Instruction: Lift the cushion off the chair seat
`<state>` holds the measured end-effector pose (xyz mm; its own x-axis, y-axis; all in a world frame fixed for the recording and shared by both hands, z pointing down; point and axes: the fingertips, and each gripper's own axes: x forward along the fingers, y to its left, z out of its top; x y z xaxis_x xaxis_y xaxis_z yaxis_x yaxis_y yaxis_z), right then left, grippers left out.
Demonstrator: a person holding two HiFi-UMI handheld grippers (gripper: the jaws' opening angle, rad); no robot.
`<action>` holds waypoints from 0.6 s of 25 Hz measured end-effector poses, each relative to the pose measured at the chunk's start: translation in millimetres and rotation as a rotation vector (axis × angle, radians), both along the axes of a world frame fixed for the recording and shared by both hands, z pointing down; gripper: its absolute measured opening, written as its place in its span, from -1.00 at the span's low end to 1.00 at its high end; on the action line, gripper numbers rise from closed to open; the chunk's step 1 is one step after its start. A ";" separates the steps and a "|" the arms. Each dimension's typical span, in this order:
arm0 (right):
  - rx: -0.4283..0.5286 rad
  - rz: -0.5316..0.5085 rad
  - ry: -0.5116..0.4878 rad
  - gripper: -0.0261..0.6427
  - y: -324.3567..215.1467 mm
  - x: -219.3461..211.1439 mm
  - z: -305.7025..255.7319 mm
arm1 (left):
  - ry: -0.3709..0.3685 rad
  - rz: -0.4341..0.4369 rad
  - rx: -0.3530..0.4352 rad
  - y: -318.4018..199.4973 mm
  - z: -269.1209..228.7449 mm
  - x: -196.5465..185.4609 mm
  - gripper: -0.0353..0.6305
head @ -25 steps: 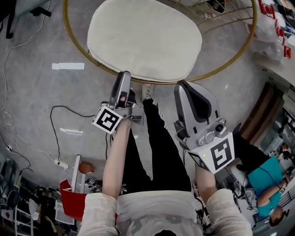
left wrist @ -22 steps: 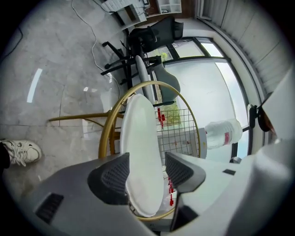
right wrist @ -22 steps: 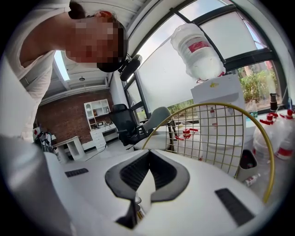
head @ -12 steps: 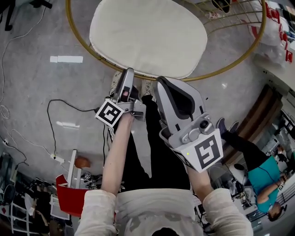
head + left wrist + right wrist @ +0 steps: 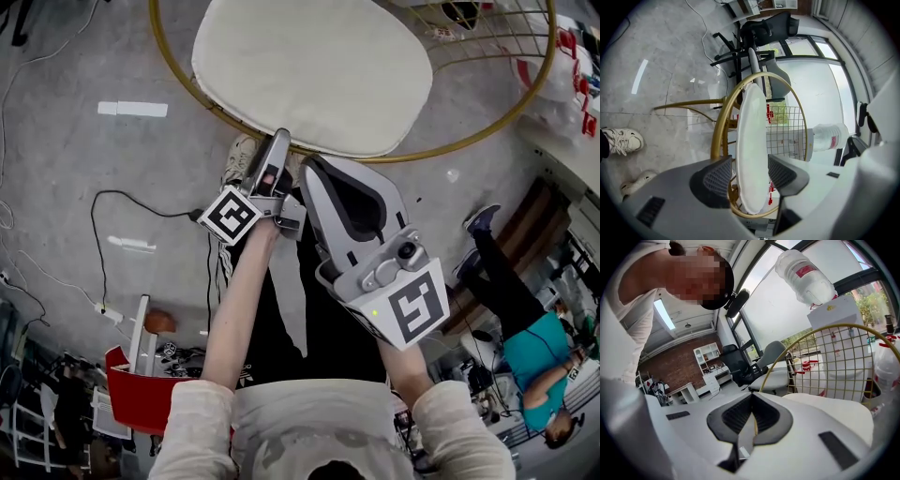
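Observation:
A white oval cushion lies on the seat of a round gold-framed chair. My left gripper is open at the cushion's near edge. In the left gripper view the cushion shows edge-on in line with the gap of the left gripper, beside the gold ring; I cannot tell if the pads touch it. My right gripper sits just right of the left one, short of the rim. The right gripper is shut on nothing, with the cushion ahead to its right.
The person's legs and white shoes stand just before the chair. A black cable runs over the grey floor at left, and a red bin is lower left. The gold wire backrest rises behind the cushion. A seated person is at right.
Both grippers have moved forward toward the cushion's near edge. The right gripper has also swung left, close beside the left one.

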<state>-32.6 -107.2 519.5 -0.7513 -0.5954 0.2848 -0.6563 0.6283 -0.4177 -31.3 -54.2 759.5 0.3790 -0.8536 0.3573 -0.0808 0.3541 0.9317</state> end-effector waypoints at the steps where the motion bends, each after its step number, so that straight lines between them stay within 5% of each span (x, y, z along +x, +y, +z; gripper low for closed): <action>1: -0.003 -0.005 -0.002 -0.88 1.8 -1.6 0.1 | 0.016 -0.008 -0.016 -0.2 0.5 1.4 -0.19; 5: -0.014 -0.020 -0.013 -0.88 7.6 -4.5 0.8 | 0.020 -0.011 0.027 -11.6 -4.5 3.8 -0.19; 9: -0.015 -0.023 -0.024 -0.88 9.8 -7.9 1.3 | 0.056 -0.034 -0.013 -7.5 -1.7 5.3 -0.19; 15: -0.015 -0.021 -0.039 -0.88 9.4 -9.4 0.9 | 0.015 0.093 0.044 -6.7 -1.4 7.3 -0.20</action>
